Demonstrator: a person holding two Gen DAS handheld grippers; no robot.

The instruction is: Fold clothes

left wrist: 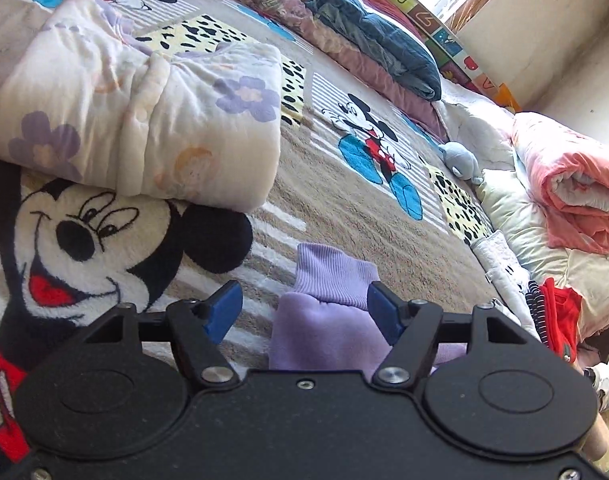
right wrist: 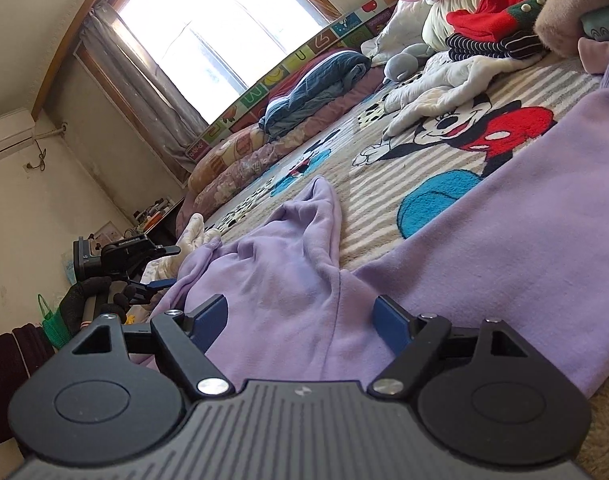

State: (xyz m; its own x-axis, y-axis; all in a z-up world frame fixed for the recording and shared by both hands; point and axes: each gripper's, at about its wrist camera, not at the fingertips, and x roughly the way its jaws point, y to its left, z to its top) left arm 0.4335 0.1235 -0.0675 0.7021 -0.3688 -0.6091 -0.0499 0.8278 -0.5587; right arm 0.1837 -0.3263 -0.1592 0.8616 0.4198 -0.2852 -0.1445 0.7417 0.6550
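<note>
A lilac sweatshirt (right wrist: 484, 248) lies spread on the Mickey Mouse blanket (right wrist: 384, 184). In the left wrist view its ribbed cuff (left wrist: 332, 276) and sleeve lie between my open left gripper's (left wrist: 304, 312) blue fingers, not pinched. In the right wrist view my right gripper (right wrist: 300, 320) is open, its blue fingers straddling a rumpled part of the sweatshirt (right wrist: 288, 280) near the bed's edge. The left gripper (right wrist: 144, 280), held in a black-gloved hand, shows at the far left by the sleeve end.
A folded floral quilt (left wrist: 144, 120) lies on the blanket (left wrist: 344, 208). Pillows and a blue duvet (left wrist: 384, 44) line the wall. A pink quilt roll (left wrist: 576, 200), a grey plush toy (left wrist: 460, 162), and red and striped clothes (right wrist: 500, 12) sit at the side.
</note>
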